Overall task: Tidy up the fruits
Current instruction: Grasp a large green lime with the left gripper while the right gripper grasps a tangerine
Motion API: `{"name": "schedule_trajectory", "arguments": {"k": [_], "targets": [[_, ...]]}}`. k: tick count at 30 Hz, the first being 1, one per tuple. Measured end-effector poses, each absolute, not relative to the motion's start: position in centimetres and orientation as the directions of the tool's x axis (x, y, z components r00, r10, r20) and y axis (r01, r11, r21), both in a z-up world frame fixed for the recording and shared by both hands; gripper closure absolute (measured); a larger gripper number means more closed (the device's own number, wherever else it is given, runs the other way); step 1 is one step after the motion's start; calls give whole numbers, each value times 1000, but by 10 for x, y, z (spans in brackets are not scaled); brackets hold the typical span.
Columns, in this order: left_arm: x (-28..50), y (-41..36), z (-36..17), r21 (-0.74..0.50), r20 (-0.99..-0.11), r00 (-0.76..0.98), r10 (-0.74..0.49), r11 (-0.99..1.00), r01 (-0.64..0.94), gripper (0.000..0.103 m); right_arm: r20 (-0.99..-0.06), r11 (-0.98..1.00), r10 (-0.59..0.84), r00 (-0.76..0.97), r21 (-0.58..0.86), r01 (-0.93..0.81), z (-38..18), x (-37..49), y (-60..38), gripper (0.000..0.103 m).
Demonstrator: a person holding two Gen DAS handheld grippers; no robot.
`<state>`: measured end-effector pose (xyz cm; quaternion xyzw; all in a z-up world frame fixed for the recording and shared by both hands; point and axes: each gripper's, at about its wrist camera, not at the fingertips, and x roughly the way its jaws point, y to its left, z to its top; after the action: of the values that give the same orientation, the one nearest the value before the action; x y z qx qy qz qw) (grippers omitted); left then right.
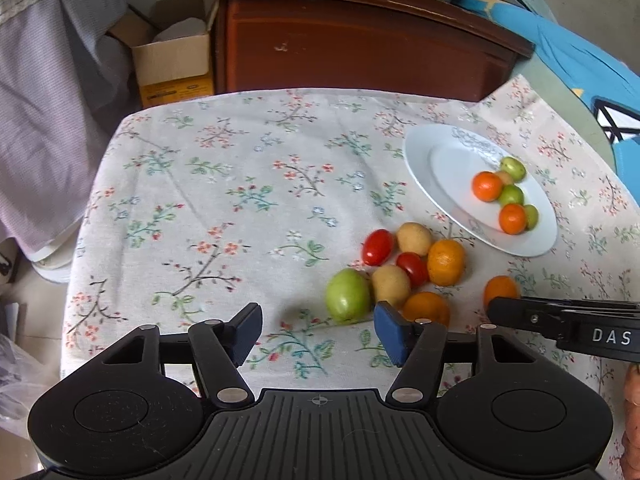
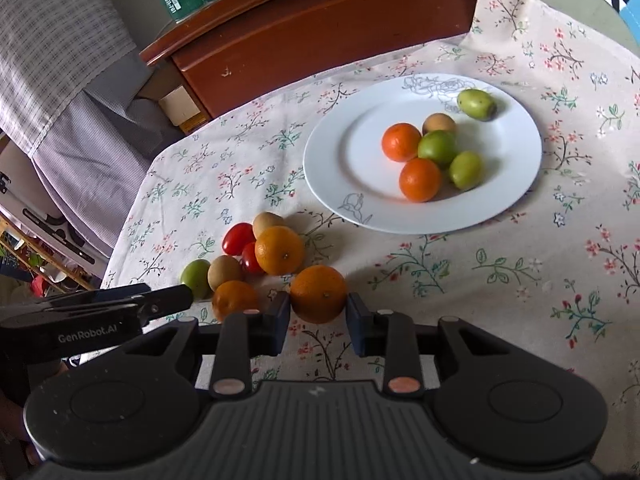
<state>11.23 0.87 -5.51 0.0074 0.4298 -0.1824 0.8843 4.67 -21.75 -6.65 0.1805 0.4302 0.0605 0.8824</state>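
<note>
Plate (image 2: 424, 216) holds six fruits: two oranges, three green, one tan. Eight lie on cloth (image 2: 480, 280). My right gripper (image 2: 318, 318) clamps an orange (image 2: 318, 294) there; left gripper (image 1: 318, 330) gapes, holding nothing.

Both tools are matte black plastic. The left claw (image 1: 318, 330) has two blue rubber-faced fingertips (image 1: 390, 334) on black linkage arms, pinned with round silver rivets. Behind them sits a ribbed black body with a small white crosshair mark at its centre, flanked by two rounded housings, each with a shallow circular disc. The right claw (image 2: 318, 322) is built alike, with darker blue pads (image 2: 358, 330) and copper-toned rivets at the inner pivots. White lettering runs along each tool's side: "DAS" on the right one, "GenRobot.AI" on the left.
</note>
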Motion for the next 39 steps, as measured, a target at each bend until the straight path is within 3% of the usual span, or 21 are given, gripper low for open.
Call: {"name": "schedule_trajectory", "arguments": {"k": [13, 15, 22, 39], "targets": [[123, -6, -66, -109, -756, 582, -301, 933, 342, 51, -742, 931, 269, 614, 364, 32, -70, 46, -213, 72], [122, -7, -66, -107, -753, 579, -313, 926, 361, 63, -741, 931, 269, 616, 365, 33, -70, 47, -213, 72], [118, -12, -66, -106, -745, 578, -334, 914, 391, 78, -738, 932, 267, 620, 362, 30, -70, 48, -213, 72], [109, -10, -34, -120, -673, 647, -358, 916, 382, 78, -693, 929, 288, 661, 371, -16, -49, 45, -213, 73]]}}
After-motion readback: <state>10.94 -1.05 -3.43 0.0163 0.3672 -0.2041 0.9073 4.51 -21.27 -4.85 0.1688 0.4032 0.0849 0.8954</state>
